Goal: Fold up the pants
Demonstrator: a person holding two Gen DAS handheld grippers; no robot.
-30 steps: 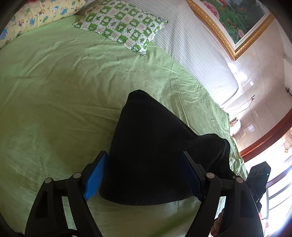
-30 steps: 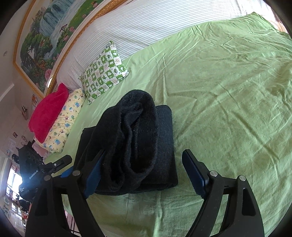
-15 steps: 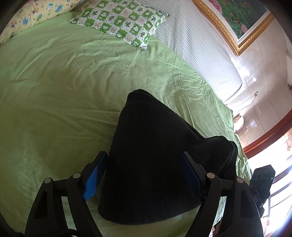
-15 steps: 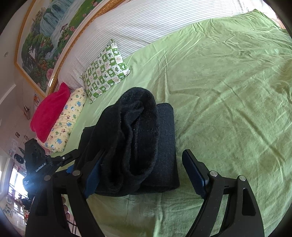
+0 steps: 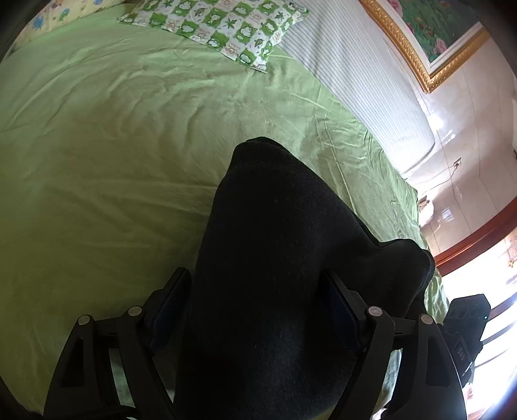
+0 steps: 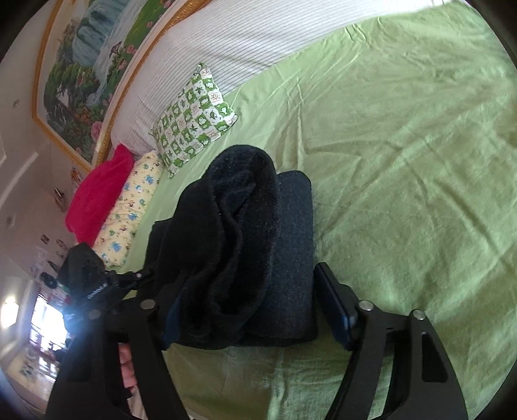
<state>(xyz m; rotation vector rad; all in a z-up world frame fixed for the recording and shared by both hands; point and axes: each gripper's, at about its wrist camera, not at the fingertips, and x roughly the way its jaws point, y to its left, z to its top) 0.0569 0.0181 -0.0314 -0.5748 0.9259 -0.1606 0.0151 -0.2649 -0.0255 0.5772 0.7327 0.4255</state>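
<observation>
The black pants [image 5: 278, 258] lie folded in a thick bundle on the green bedsheet [image 5: 106, 155]. My left gripper [image 5: 258, 310] is open, its blue pads on either side of the bundle's near end. In the right wrist view the pants [image 6: 245, 255] show a rolled upper layer on a flat lower layer. My right gripper [image 6: 248, 307] is open and straddles that end of the bundle. The left gripper [image 6: 97, 284] shows at the far side of the pants there.
A green-checked pillow [image 5: 219, 29] lies near the striped headboard [image 5: 355, 84]. A yellow pillow [image 6: 129, 213] and a red pillow [image 6: 97, 197] lie beside it. A framed painting [image 6: 87, 71] hangs above. The bed edge [image 5: 420, 219] runs at the right.
Both grippers have moved closer to the pants, so the bundle now fills the space between each pair of fingers. Both stay open.
</observation>
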